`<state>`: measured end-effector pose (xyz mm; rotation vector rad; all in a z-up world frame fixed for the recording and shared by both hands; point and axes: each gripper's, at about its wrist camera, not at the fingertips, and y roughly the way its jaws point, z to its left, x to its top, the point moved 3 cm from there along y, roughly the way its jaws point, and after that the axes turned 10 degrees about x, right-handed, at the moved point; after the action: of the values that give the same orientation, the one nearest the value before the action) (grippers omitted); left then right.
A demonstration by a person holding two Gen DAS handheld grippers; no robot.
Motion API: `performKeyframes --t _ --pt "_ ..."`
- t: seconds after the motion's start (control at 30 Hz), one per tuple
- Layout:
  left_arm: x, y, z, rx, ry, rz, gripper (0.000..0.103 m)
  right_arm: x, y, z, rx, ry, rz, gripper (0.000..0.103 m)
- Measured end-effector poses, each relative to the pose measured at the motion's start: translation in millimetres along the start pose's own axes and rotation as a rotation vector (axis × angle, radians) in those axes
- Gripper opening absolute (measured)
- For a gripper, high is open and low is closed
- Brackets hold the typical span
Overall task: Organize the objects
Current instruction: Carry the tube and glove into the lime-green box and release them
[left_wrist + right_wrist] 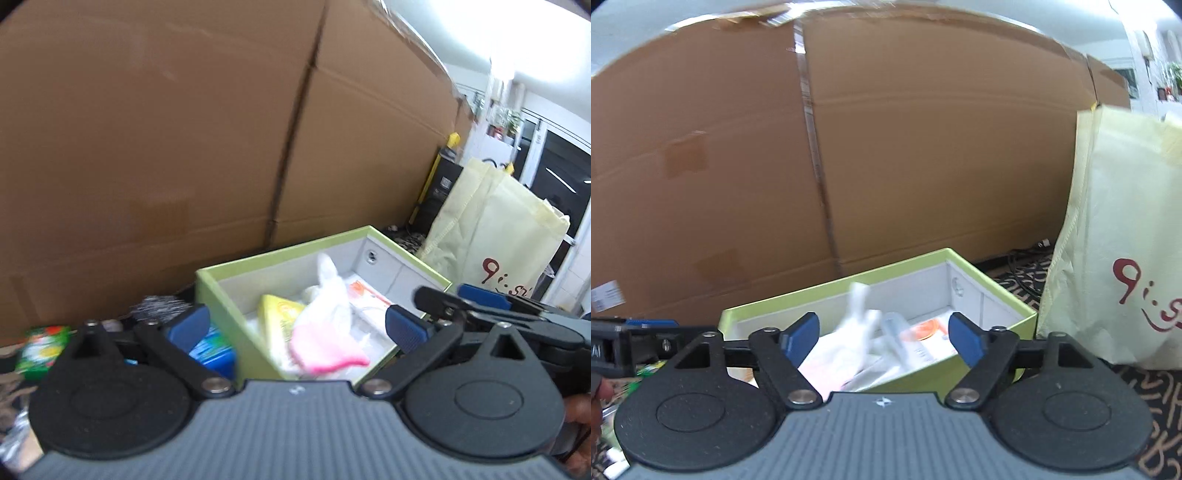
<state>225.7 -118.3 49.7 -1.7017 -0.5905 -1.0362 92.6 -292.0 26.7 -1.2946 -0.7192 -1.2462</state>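
A light green box stands open on the floor and holds a white and pink plastic bag, a yellow packet and an orange and white packet. My left gripper hovers at the box's near edge, open, its blue pads wide apart and touching nothing. In the right wrist view, my right gripper is also open above the same box, with the white bag and orange packet lying loose beyond its pads. Both grippers hold nothing.
A large cardboard carton walls off the back. A cream tote bag stands right of the green box. Left of the box lie a blue packet and a green and red packet. The floor covering is dark and patterned.
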Motion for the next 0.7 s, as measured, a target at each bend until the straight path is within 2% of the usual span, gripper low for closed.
performKeyframes --t 0.1,0.3,0.6,0.7 --pt "-11 -36 21 0.042 -0.013 -0.03 0.103 -7 -24 23 0.027 -0.034 -0.017 0.086" --pt "-50 -91 63 0.106 -0.091 -0.036 0.103 -34 -55 69 0.101 -0.075 -0.01 0.093" --pt "-130 -119 100 0.145 -0.16 0.083 0.103 -95 -62 127 0.205 -0.127 0.085 0.093" --pt "-151 -128 114 0.163 -0.198 0.102 0.103 -110 -57 139 0.208 -0.133 0.127 0.093"
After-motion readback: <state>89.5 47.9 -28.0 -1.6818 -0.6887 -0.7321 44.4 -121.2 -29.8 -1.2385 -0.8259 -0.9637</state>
